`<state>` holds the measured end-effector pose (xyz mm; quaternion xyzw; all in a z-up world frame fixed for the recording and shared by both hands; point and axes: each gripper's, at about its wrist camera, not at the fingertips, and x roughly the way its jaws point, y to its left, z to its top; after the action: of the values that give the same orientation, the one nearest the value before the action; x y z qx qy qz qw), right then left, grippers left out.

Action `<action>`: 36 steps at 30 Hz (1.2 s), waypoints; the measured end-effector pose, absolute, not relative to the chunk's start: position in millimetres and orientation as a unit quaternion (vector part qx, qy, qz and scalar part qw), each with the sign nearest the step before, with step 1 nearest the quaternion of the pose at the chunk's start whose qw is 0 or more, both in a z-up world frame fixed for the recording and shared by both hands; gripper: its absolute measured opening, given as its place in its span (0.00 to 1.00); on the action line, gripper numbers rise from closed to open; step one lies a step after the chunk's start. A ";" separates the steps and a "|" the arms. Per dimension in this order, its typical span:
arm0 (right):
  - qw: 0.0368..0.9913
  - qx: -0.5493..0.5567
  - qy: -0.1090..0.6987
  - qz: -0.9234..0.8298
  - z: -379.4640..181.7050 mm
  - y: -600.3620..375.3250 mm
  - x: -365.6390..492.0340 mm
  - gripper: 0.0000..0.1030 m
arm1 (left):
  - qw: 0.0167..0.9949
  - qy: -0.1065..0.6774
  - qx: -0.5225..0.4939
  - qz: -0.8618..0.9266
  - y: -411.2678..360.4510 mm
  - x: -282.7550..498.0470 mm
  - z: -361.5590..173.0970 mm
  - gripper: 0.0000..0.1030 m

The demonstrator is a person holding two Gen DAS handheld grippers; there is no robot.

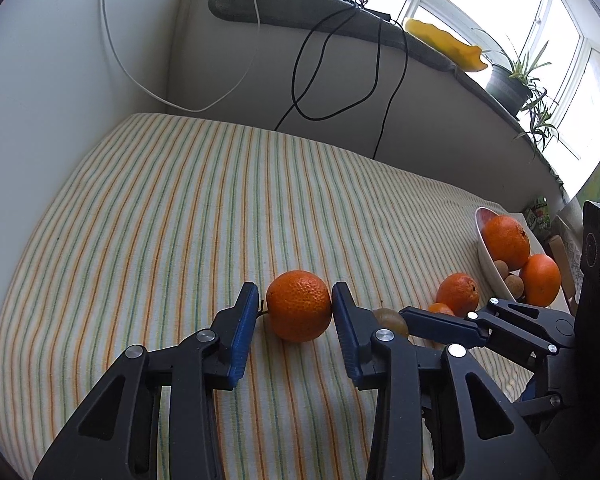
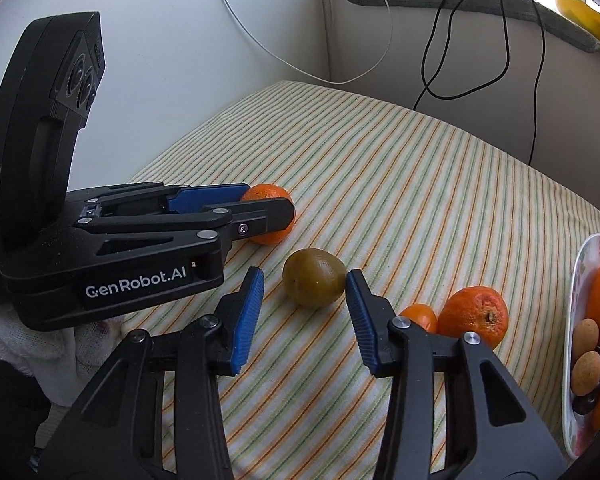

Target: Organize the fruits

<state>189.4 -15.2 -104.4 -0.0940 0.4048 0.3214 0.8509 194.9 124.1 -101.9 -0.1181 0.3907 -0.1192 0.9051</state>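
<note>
My left gripper (image 1: pixel 295 300) is open around an orange (image 1: pixel 299 306) on the striped cloth; the right pad touches it, the left pad stands a little off. It also shows in the right wrist view (image 2: pixel 270 200), with the orange (image 2: pixel 267 194) between its fingers. My right gripper (image 2: pixel 304 284) is open around a green-brown round fruit (image 2: pixel 314 277), its right pad touching it. That fruit (image 1: pixel 390 320) peeks out behind my left finger. A white bowl (image 1: pixel 486 258) at the right holds oranges and small brown fruits.
A tangerine (image 2: pixel 474 316) and a smaller orange fruit (image 2: pixel 419 317) lie between the green fruit and the bowl (image 2: pixel 572 360). The striped cloth (image 1: pixel 160 220) covers the surface up to the wall. Black and white cables (image 1: pixel 328 60) hang behind; a potted plant (image 1: pixel 512 80) stands on the sill.
</note>
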 end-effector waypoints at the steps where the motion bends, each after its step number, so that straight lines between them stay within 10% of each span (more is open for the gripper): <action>1: 0.851 -0.094 0.406 0.320 -104.9 -14.9 190.0 0.43 | 0.905 0.391 -0.118 -0.120 124.1 194.6 -102.2 0.34; 36: 0.868 -0.050 0.383 0.313 -88.3 -48.9 166.3 0.30 | 0.918 0.363 -0.112 -0.111 116.0 171.3 -80.8 0.30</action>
<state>166.3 -48.9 -88.3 -0.0500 0.3829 0.3131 0.8676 171.3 116.0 -80.8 -0.1120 0.3629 -0.1109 0.9184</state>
